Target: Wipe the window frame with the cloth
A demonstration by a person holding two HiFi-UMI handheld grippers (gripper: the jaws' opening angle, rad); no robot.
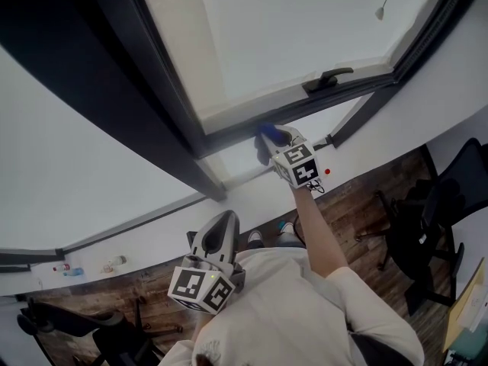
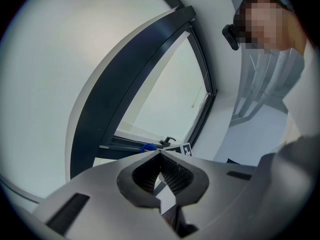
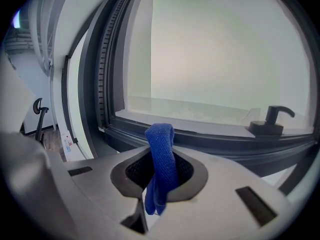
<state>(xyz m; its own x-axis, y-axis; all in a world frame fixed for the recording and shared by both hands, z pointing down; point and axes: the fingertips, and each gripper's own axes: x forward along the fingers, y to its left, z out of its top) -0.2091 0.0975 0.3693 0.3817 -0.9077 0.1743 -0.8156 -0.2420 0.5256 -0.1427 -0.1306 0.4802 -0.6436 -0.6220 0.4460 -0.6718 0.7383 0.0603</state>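
A blue cloth (image 3: pixel 161 156) is pinched in my right gripper (image 3: pixel 161 160), folded over so its top pokes up between the jaws. In the head view that gripper (image 1: pixel 276 137) is held up at the dark lower window frame (image 1: pixel 252 126), the blue cloth (image 1: pixel 267 132) touching or just short of it. The frame (image 3: pixel 210 134) runs across the right gripper view right behind the cloth. My left gripper (image 1: pixel 221 231) hangs low near the person's chest, shut with nothing in it; its jaws (image 2: pixel 160 156) meet at the tips.
A black window handle (image 1: pixel 329 78) sits on the frame right of the cloth, also (image 3: pixel 272 118). A white sill (image 1: pixel 152 235) runs below the window. Office chairs (image 1: pixel 435 212) stand on the wooden floor at the right. A blind cord (image 1: pixel 380 11) hangs above.
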